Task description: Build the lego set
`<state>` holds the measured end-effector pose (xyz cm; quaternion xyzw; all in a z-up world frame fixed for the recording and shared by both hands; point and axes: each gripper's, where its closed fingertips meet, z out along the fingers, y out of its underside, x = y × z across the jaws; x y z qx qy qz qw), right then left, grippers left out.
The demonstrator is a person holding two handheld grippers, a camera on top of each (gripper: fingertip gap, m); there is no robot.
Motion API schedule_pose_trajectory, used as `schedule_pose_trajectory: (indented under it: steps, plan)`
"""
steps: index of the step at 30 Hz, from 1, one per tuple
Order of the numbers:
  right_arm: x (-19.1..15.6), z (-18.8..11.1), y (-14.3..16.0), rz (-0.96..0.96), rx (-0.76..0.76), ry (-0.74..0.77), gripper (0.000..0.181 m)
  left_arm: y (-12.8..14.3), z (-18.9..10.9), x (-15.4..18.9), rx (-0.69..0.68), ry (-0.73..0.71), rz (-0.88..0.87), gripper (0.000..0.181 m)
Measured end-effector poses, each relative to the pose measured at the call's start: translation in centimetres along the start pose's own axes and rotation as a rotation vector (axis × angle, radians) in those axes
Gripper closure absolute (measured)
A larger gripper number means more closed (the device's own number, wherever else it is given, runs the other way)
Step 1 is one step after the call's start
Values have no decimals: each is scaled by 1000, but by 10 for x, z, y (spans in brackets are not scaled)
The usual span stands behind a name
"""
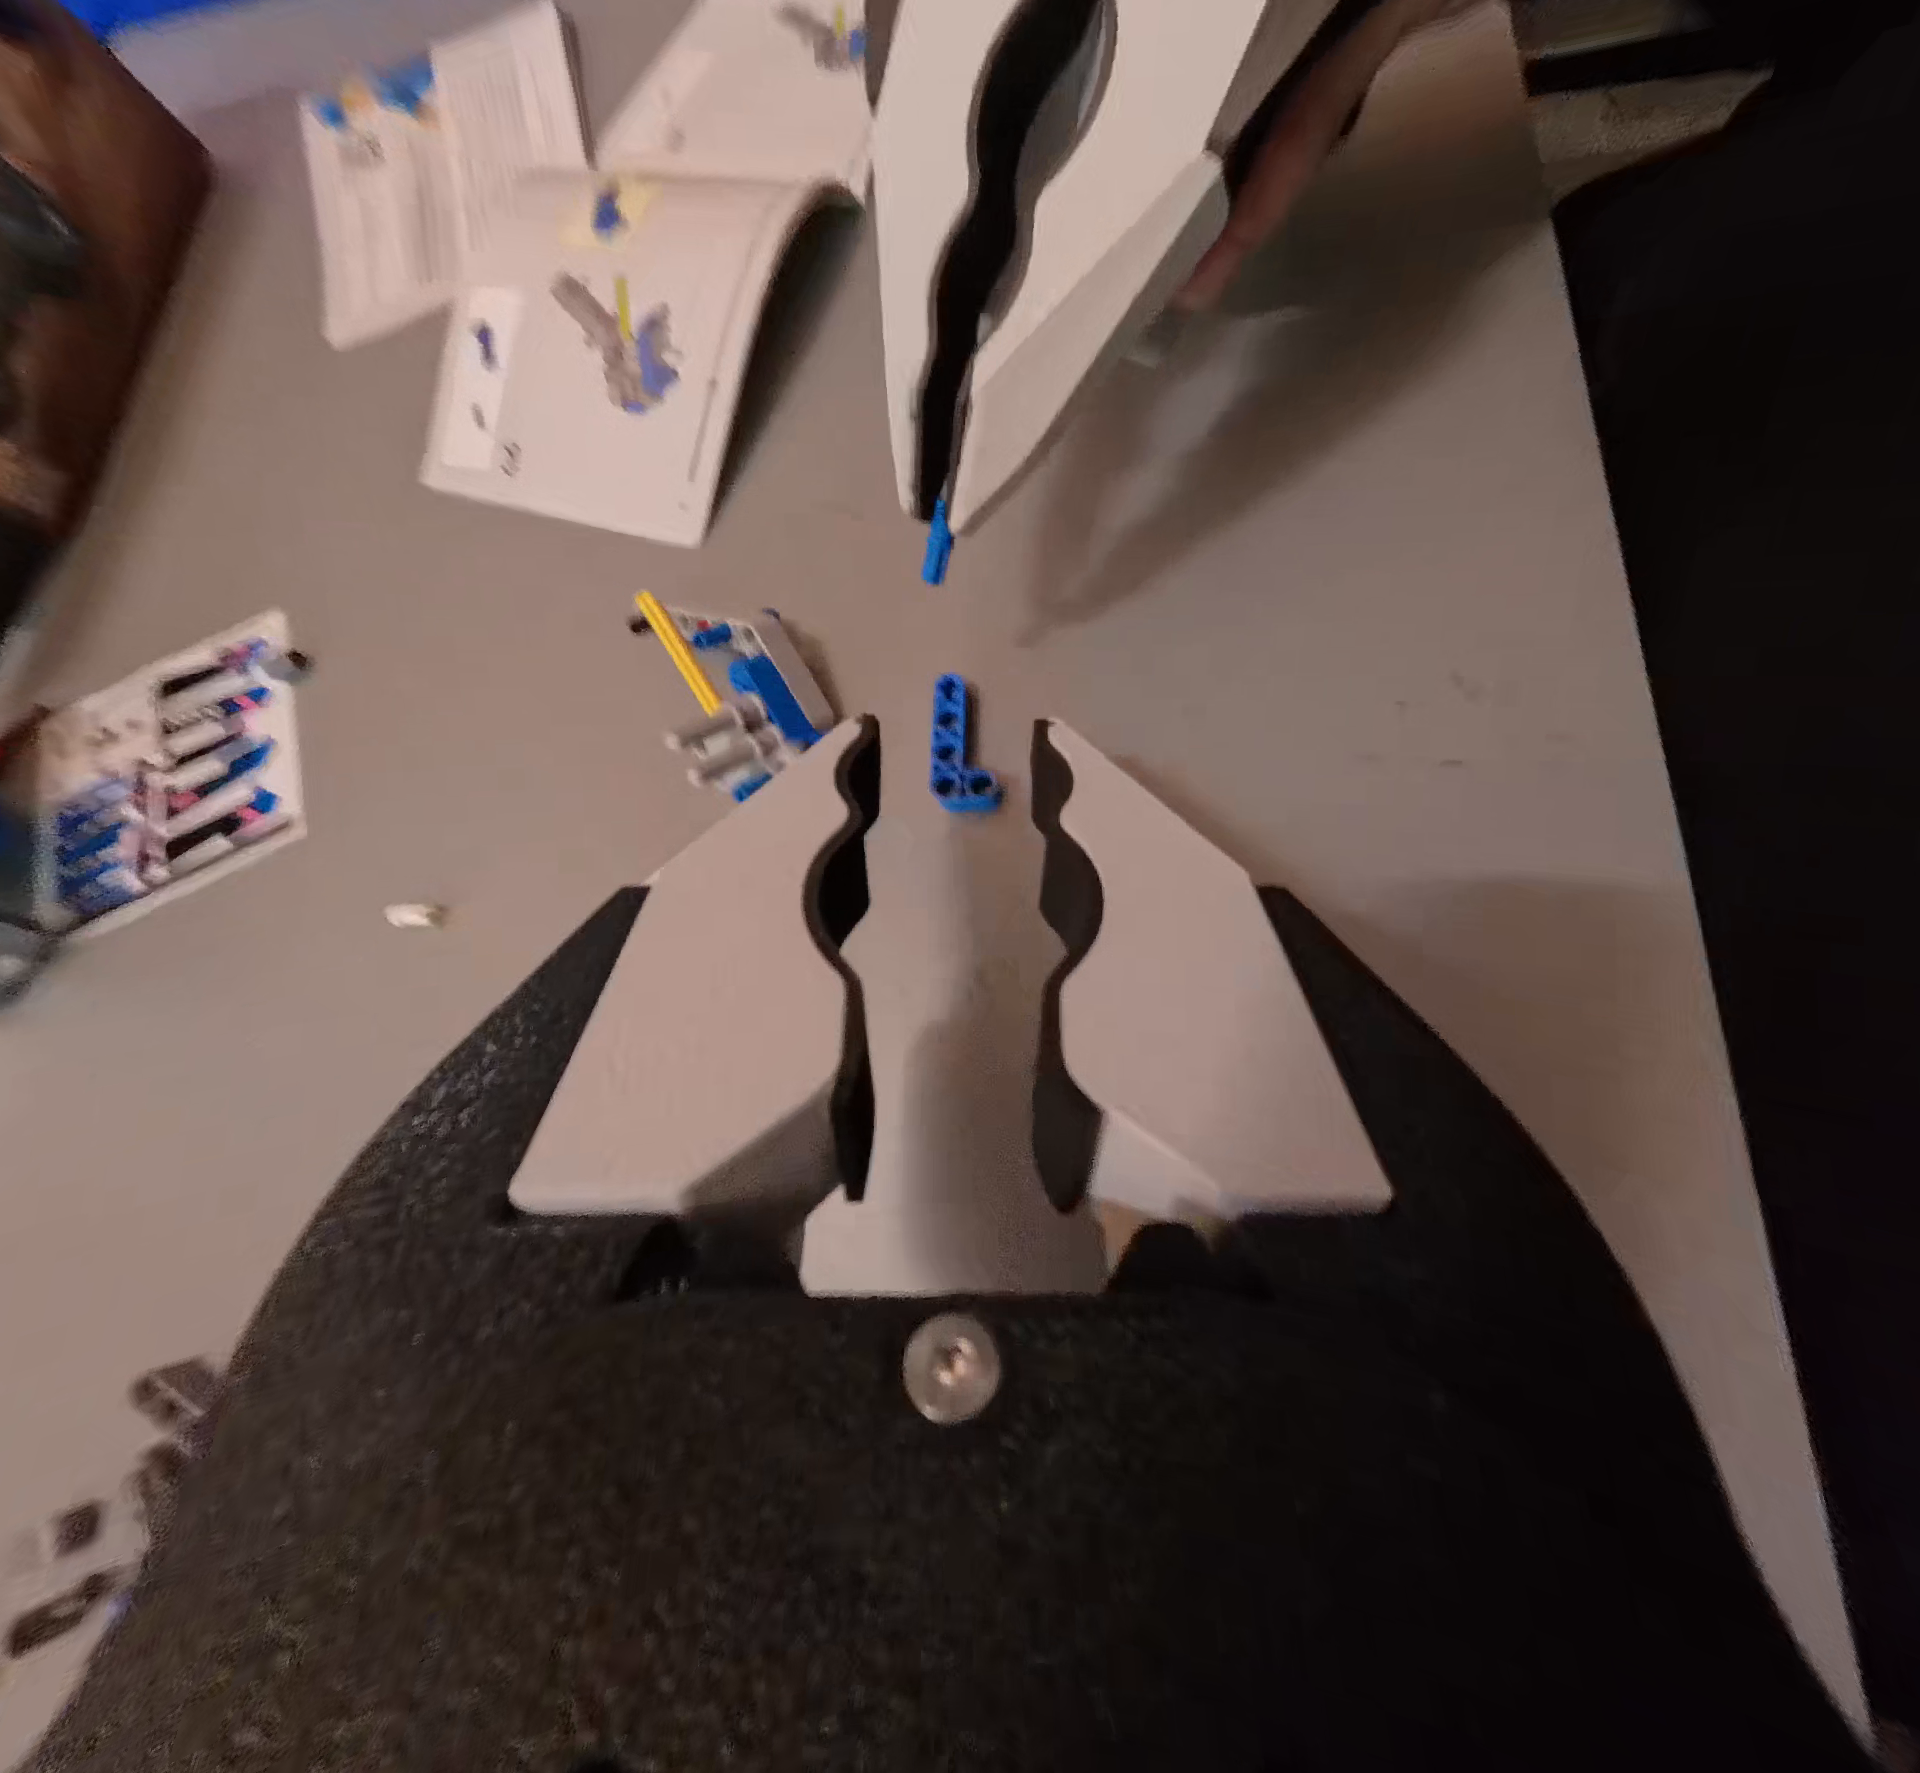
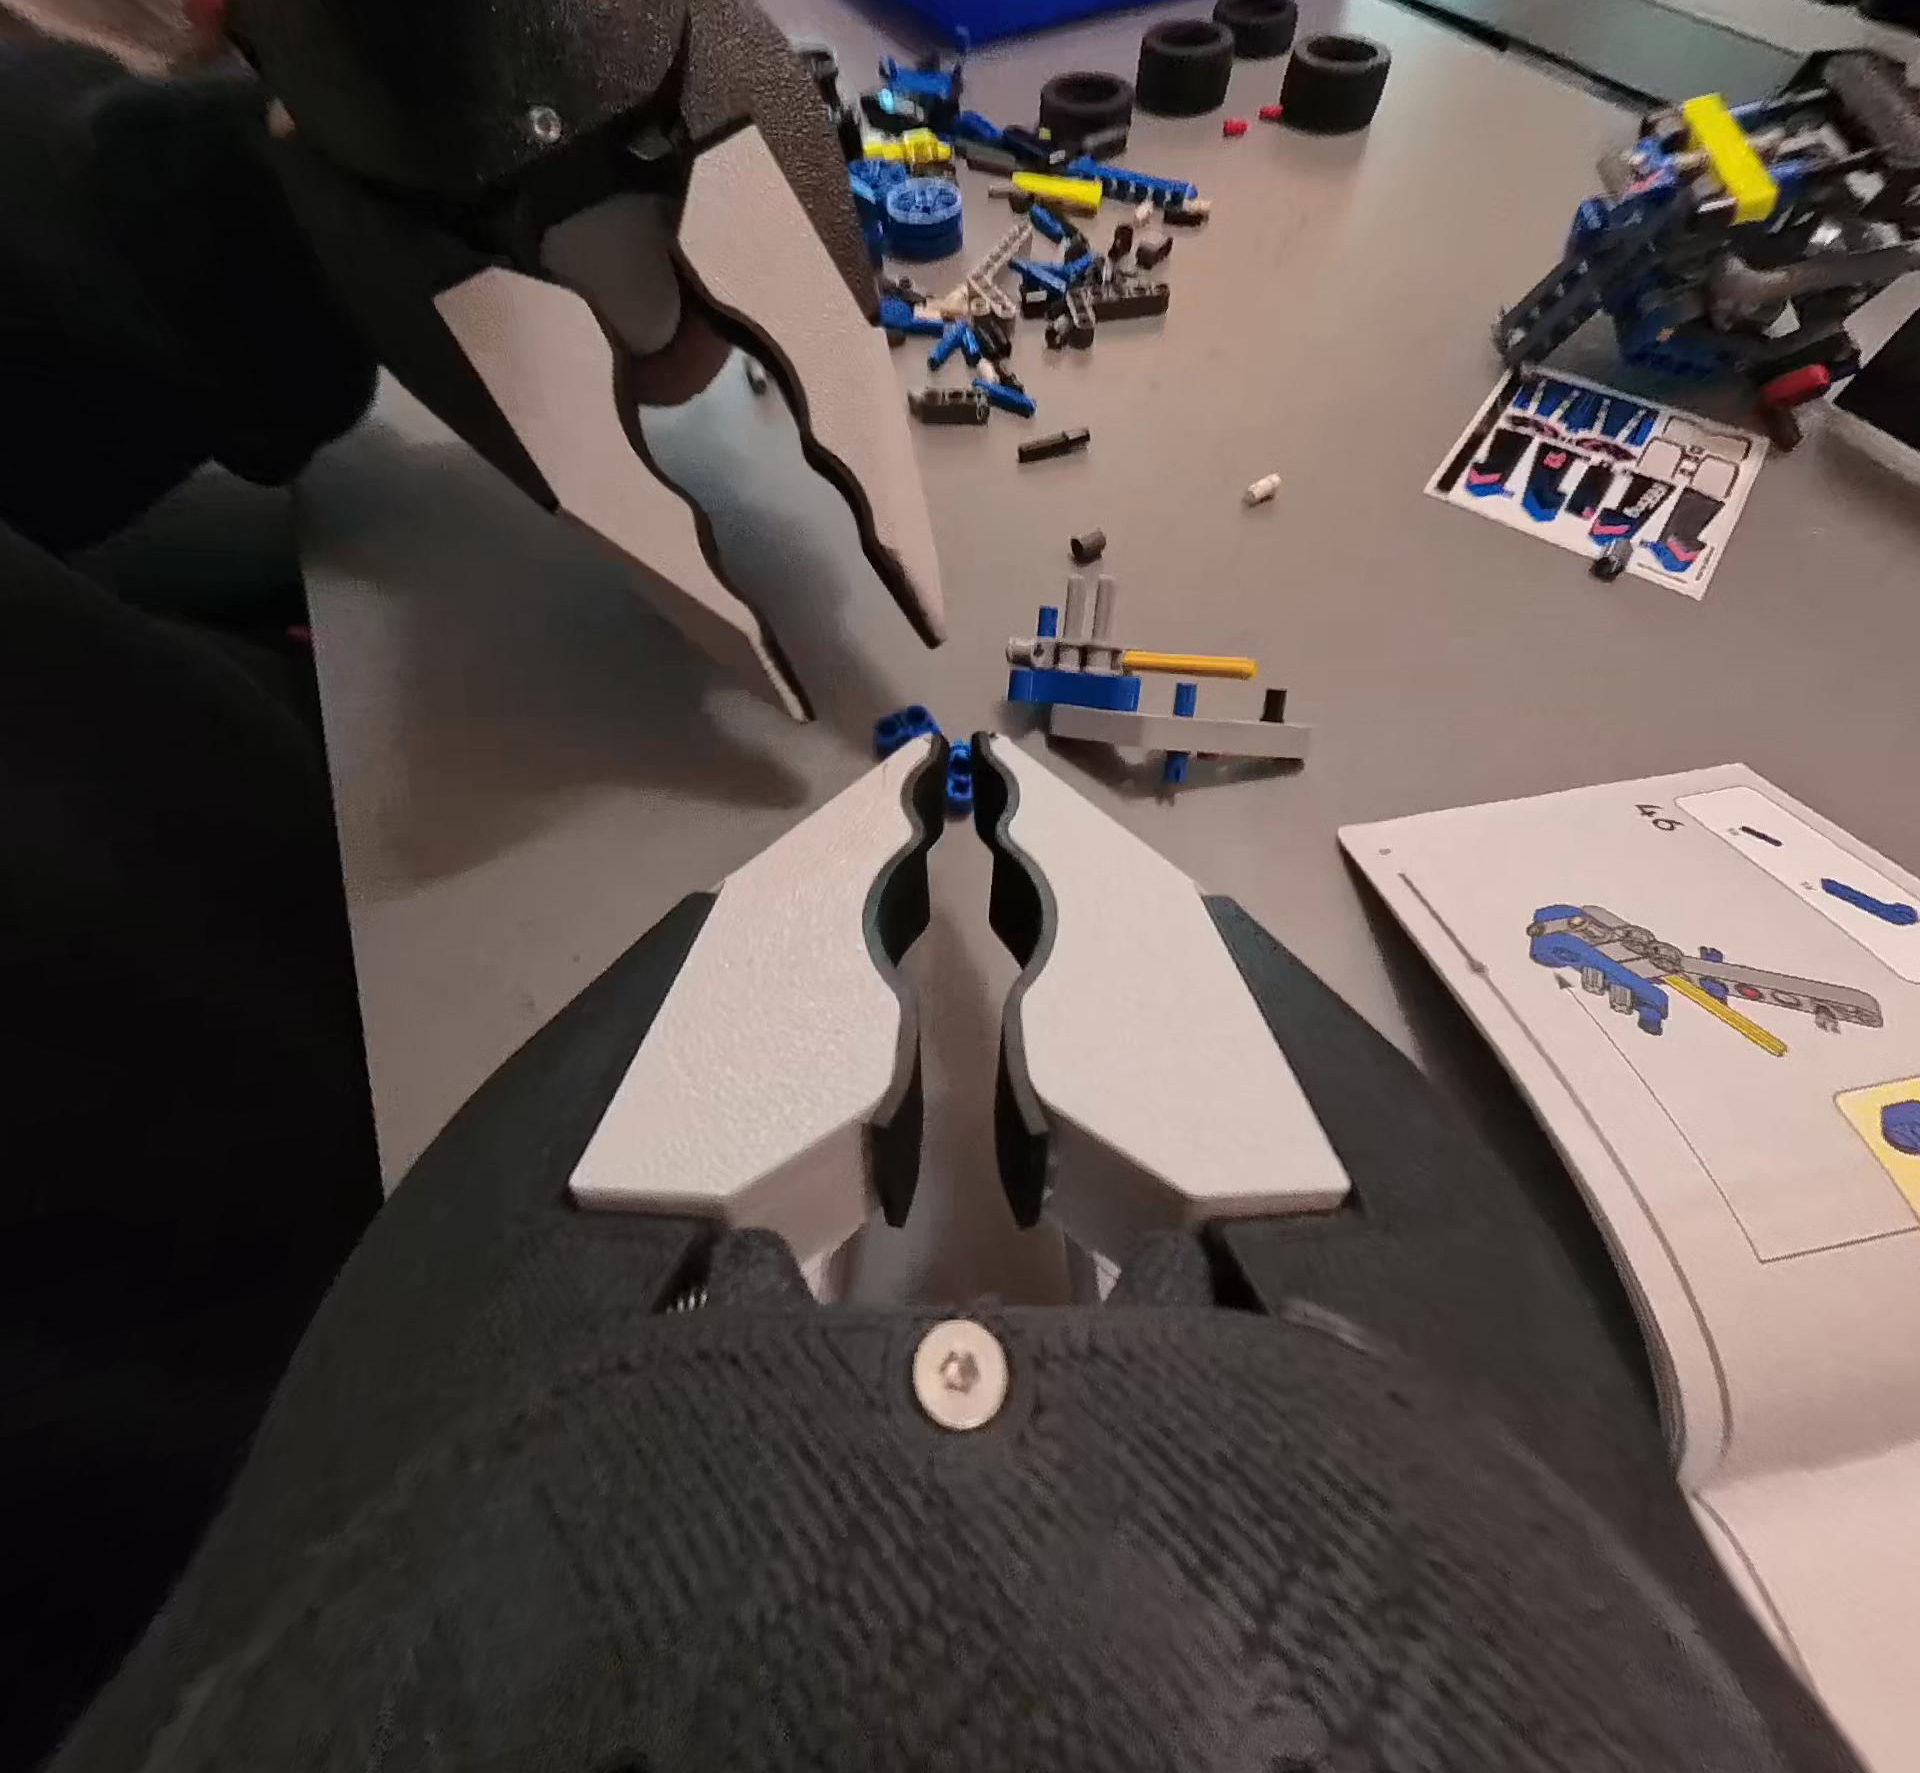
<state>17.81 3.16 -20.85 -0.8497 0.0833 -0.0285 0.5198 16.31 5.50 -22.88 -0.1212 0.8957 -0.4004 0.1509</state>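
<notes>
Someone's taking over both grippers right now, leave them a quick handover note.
Right gripper: shut on a small blue pin, held above the table.
Left gripper: jaws open, empty, poised over the blue L-shaped beam lying flat.
Small sub-assembly (grey beam, blue piece, yellow axle) sits beside them; the larger build, loose parts pile and tyres lie farther back.
Manual is open.
Left: pin not yet seated; L-beam not yet picked up.

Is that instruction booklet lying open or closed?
Open. The instruction booklet lies spread on the table, a printed build picture facing up, its pages arching at the fold.
</notes>
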Motion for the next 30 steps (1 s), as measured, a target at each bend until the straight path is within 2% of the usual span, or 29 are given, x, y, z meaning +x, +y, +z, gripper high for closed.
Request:
schedule_pose_trajectory:
  steps: [3,6,10,12,14,23,30]
  plan:
    - [-1,4,8,-64,-92,8,178,19,9,4,-92,41,-54,153]
    - [1,9,11,-144,-159,18,178,18,18,4,-87,58,-77,149]
    - [1,13,15,-240,-222,-19,178,15,24,4,-79,89,-114,154]
    - [1,14,17,-279,-252,-44,178,14,25,4,-76,100,-128,163]
    - [1,15,17,-298,-271,-73,178,14,26,2,-74,90,-145,168]
    - [-3,20,20,-303,-326,-215,178,13,27,1,-42,101,-120,169]
    - [-2,21,23,-338,-457,-273,179,12,28,1,-36,123,-85,169]
